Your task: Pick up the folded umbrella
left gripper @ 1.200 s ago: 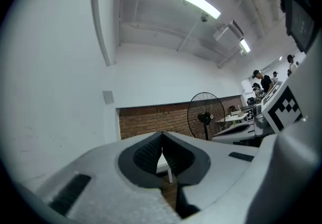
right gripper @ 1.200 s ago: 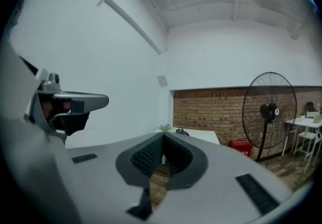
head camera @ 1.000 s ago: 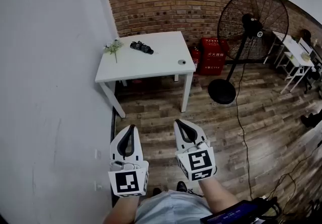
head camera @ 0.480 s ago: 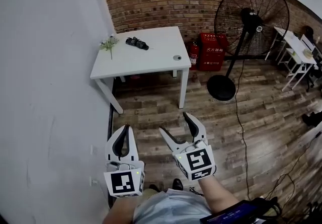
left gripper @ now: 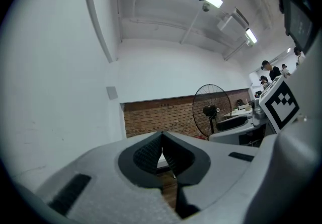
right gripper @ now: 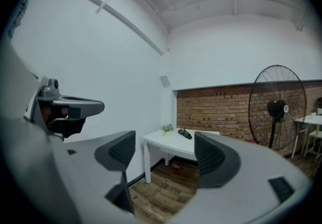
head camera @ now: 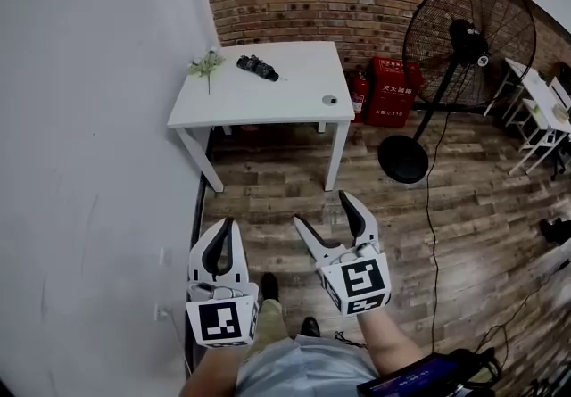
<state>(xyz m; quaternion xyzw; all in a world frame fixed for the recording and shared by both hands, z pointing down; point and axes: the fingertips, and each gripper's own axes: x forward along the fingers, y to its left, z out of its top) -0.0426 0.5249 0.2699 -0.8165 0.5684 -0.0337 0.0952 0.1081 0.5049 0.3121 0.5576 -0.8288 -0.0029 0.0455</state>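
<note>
Folded umbrella [head camera: 257, 68] on table [head camera: 290, 94] — right tongs [head camera: 323, 210] opening, empty.

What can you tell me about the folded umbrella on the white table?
The folded umbrella is a short, dark bundle lying flat and slanted on the far part of the white table, beside a small green sprig but apart from it. Only the table touches it; finer details are too small to tell.
</note>
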